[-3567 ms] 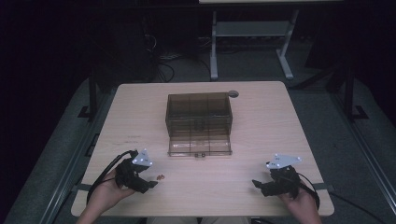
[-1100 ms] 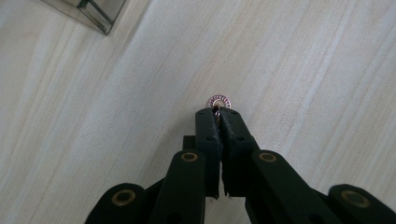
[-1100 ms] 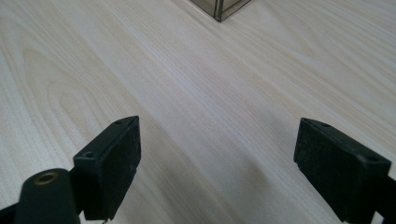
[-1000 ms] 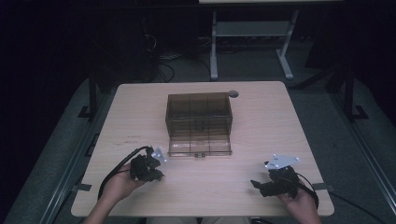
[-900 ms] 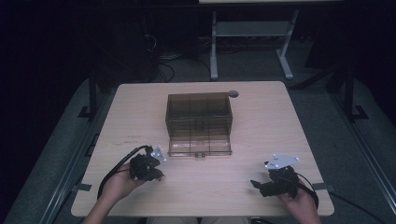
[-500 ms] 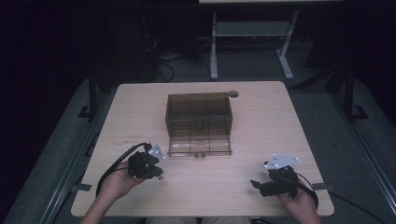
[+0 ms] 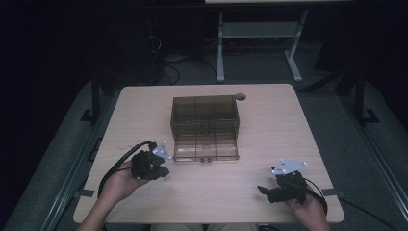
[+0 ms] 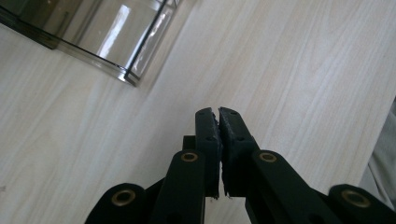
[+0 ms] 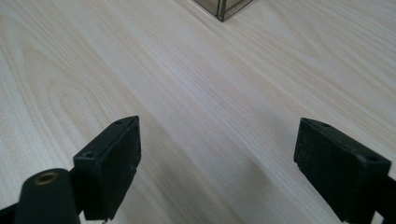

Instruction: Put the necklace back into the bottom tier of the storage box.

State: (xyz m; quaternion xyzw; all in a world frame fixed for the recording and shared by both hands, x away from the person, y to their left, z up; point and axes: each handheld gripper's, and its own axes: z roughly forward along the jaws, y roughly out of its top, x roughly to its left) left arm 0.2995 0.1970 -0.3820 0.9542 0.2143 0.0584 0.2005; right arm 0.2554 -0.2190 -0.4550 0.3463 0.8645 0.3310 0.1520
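L gripper (image 7: 161, 166) sits at the table's near-left, just off the front-left corner of the smoky clear compartment box (image 7: 204, 126); in the left gripper view its jaws are pressed together w/ nothing visible between them, hanging over bare wood w/ the box's corner at upper left. A tiny object lies on the table (image 7: 144, 106) just right of that gripper, too small to ID. The box stands mid-table, divided into compartments, lid folded flat toward the person. A round grommet (image 7: 240, 96) sits behind the box's right rear corner. R gripper (image 7: 263, 191) rests near-right, well apart from the box, jaws spread wide & empty over bare wood.
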